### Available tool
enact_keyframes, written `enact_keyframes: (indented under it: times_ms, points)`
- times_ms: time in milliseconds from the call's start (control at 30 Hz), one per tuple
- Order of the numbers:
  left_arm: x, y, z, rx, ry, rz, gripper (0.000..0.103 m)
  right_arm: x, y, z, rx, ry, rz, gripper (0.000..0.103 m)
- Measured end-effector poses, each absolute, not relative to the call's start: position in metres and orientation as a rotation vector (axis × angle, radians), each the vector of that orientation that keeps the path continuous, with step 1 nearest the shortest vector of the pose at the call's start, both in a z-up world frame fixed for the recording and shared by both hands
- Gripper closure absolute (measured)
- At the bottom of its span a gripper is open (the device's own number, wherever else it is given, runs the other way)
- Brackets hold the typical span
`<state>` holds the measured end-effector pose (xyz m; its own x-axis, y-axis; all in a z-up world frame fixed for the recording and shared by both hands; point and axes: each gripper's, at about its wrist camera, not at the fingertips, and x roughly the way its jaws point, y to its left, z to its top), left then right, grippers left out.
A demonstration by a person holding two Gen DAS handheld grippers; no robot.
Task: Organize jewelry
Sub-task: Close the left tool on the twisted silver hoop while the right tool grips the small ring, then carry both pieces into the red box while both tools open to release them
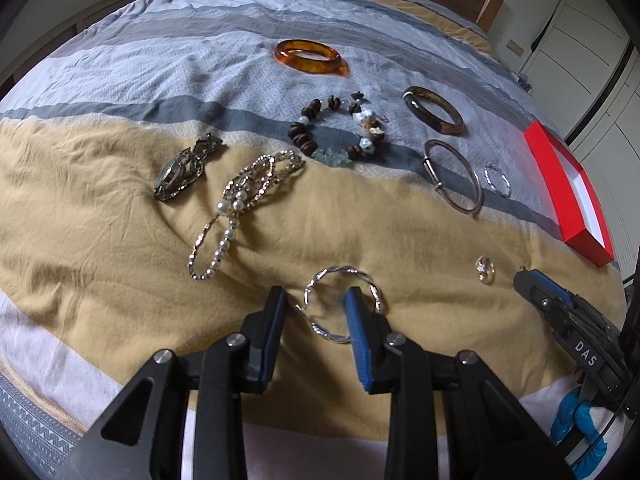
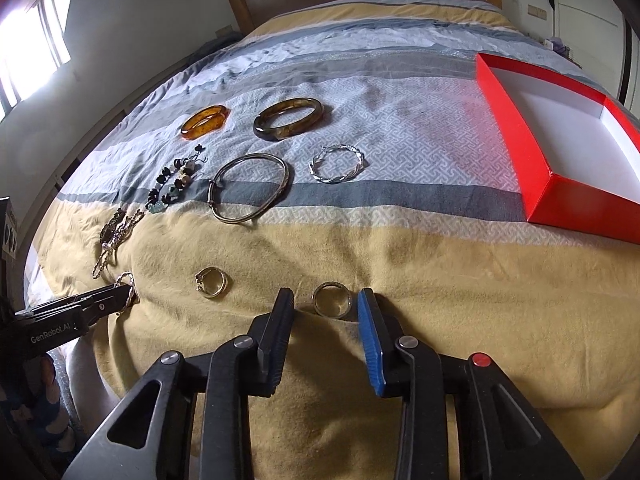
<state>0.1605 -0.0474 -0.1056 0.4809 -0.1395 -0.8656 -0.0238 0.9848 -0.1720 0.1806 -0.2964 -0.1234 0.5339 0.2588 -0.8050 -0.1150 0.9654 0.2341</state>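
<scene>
**Two hand-held grippers low over jewelry on a bed**

The left hand-held gripper (image 1: 314,300) sits down at the yellow band of the bedspread (image 1: 120,208), straddling one side of a twisted silver hoop (image 1: 340,304). Its right finger stands inside the hoop and its left finger outside; the jaws are apart, and I cannot tell whether a pad touches the wire. No grip shows.

The right hand-held gripper (image 2: 326,304) is also low over the yellow band. A plain ring (image 2: 332,299) lies flat between its fingers, with a gap on each side, so the jaws are open around it and not pressing.

Just left of that ring lies a ring with a stone (image 2: 212,282). Farther up the bed, on the grey patterned stripes, are a thin metal bangle (image 2: 250,188), a second twisted hoop (image 2: 338,168), a dark brown bangle (image 2: 288,118) and an amber bangle (image 2: 205,121). A beaded bracelet (image 1: 338,130) lies near them; a pearl and chain piece (image 1: 240,208) and a dark metal ornament (image 1: 186,172) lie to its left on the yellow.

A shallow red box (image 2: 516,120) with a white inside sits open at the right of the bed, well apart from both grippers. A blue glove (image 1: 572,420) shows beneath the right gripper's body.
</scene>
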Motion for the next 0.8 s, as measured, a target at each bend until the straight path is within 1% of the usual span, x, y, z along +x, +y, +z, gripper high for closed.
enact_keyframes:
  times_ms: [33, 100, 133, 267, 533, 800]
  points:
    - [0.161, -0.049, -0.106, -0.156, 1.061, -0.070, 0.080, 0.181, -0.297, -0.125, 0.162, 0.986, 0.224, 0.073]
    - [0.161, -0.052, -0.106, -0.136, 1.051, -0.069, 0.086, 0.183, -0.297, -0.127, 0.163, 0.990, 0.226, 0.081]
    - [0.161, -0.053, -0.105, -0.131, 1.047, -0.069, 0.091, 0.184, -0.297, -0.128, 0.164, 0.993, 0.229, 0.082]
    - [0.160, -0.054, -0.102, -0.124, 1.036, -0.067, 0.097, 0.184, -0.296, -0.128, 0.158, 0.992, 0.236, 0.082]
    - [0.150, -0.052, -0.083, -0.131, 1.007, -0.063, 0.097, 0.172, -0.296, -0.109, 0.141, 0.963, 0.246, 0.083]
    - [0.139, -0.059, -0.057, -0.114, 0.972, -0.077, 0.097, 0.150, -0.317, -0.081, 0.162, 0.915, 0.214, 0.083]
